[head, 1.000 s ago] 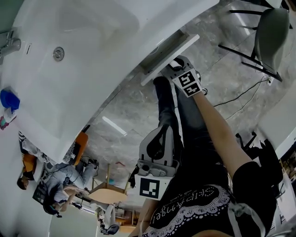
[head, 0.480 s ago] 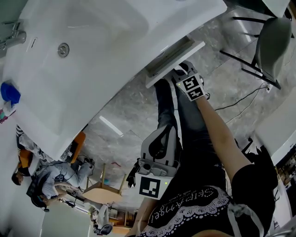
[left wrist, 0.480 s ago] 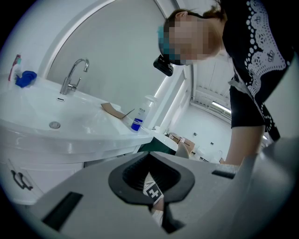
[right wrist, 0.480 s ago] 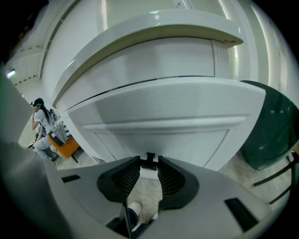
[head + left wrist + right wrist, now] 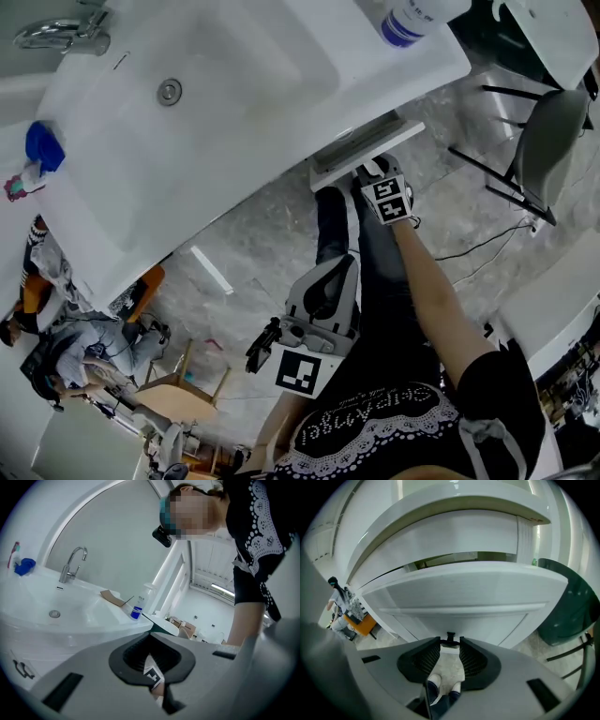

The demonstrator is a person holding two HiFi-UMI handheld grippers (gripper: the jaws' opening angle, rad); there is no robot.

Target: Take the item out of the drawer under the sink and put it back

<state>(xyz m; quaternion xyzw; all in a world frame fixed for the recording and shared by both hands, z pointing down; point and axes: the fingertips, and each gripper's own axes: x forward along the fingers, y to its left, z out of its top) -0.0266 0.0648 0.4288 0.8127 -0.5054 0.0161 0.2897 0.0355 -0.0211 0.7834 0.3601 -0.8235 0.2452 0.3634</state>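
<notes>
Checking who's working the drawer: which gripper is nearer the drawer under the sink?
Right. The right gripper is at the drawer front, jaws on its handle; the left gripper hangs lower, by the person's legs, well apart.

The head view looks steeply down from above the sink (image 5: 234, 103), which fills the upper left of the frame, with floor below it. The left gripper view sits low and faces up across the same sink, sharing the faucet (image 5: 72, 564) and bottle (image 5: 137, 611). The right gripper view faces the drawer (image 5: 459, 588) from close and slightly below; the head view shows that drawer at upper centre.
</notes>
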